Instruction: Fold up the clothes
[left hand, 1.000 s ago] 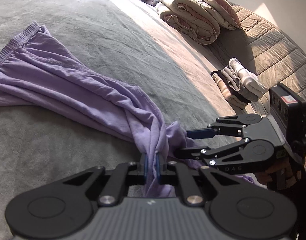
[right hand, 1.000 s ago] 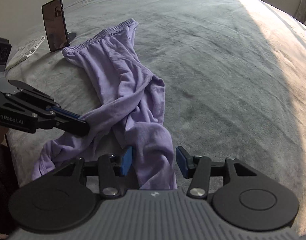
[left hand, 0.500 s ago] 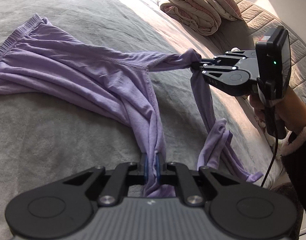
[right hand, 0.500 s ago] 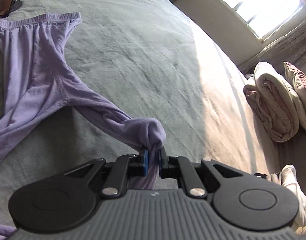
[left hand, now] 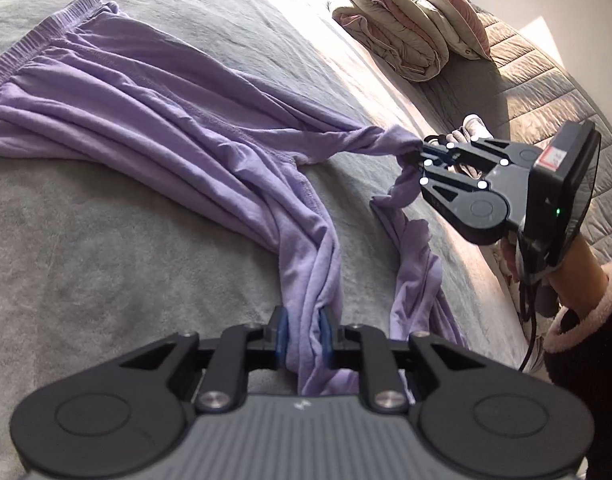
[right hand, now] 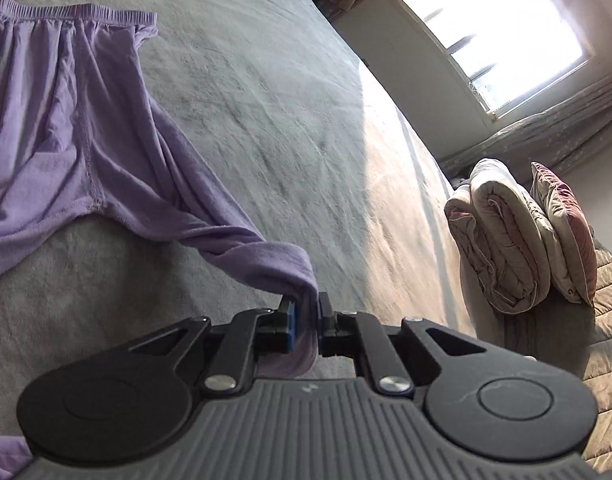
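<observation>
Here, on the wide bed with its grey plush blanket (left hand: 105, 240), lies a pair of lilac soft cotton trousers with a gathered elastic waistband (left hand: 153, 120), and I have a leg in each set of jaws. The waistband sits at the far left of the bed, flat on the blanket, and the two legs run from it toward me, spread apart from the crotch.

My left gripper (left hand: 303, 340) has one bunched leg between its blue pads; the jaws are opening, the cloth hangs loosely between them and the pads barely brush its folds. That leg runs straight back along the blanket to the seat of the trousers.

My right gripper (right hand: 306, 324), seen from the left camera at (left hand: 420, 156), has its jaws drawn nearly together and pinched tight on the twisted end of the other leg, lifted just clear of the bed to the right. Below its jaws the rest of that leg droops in a loose rope down to the near edge of the bed. My right hand (left hand: 574, 268), in a dark sleeve with a pale fleecy cuff, holds it.

At the far right a rolled cream-and-pink quilt (right hand: 502, 240) leans beside a dusky pink cushion (right hand: 566, 228) on a quilted grey cover.
</observation>
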`<move>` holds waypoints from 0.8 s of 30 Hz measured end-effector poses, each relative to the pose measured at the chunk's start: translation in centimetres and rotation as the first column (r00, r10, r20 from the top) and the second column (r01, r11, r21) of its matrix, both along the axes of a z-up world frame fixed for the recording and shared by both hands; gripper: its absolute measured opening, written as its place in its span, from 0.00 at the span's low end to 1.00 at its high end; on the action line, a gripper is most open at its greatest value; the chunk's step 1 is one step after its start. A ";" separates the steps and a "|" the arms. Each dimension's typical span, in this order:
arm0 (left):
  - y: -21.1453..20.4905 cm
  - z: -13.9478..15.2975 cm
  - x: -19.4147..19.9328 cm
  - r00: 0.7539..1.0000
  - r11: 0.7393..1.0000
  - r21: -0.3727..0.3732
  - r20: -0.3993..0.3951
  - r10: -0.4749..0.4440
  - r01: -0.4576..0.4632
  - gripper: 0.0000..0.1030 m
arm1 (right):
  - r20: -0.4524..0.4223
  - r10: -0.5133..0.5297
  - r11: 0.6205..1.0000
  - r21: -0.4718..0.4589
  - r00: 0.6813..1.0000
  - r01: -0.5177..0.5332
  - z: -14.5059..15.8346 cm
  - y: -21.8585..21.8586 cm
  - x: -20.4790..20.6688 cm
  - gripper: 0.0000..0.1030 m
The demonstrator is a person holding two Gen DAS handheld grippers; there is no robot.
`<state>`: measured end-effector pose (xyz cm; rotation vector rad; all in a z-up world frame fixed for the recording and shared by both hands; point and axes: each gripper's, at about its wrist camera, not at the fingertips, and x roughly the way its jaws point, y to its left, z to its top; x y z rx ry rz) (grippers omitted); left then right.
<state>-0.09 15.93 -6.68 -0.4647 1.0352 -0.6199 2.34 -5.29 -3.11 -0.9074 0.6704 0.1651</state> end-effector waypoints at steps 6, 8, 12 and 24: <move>-0.1 0.9 1.4 0.997 0.997 0.026 0.042 0.067 -0.068 0.43 | -0.182 0.028 0.989 0.147 0.983 -0.001 -0.1 -2.1 0.2 0.37; 0.0 1.1 2.1 0.994 0.995 0.047 0.056 0.088 -0.091 0.46 | -0.213 0.043 0.978 0.209 0.976 0.002 0.9 -2.7 0.6 0.45; 0.9 1.0 3.4 0.989 0.989 0.040 0.048 0.140 -0.142 0.46 | -0.265 0.090 0.934 0.357 0.960 0.011 3.2 -3.6 0.4 0.45; 2.2 1.4 4.6 0.941 0.951 0.007 0.145 0.306 -0.310 0.45 | -0.255 0.223 0.728 0.685 0.941 0.013 3.2 -1.0 8.0 0.38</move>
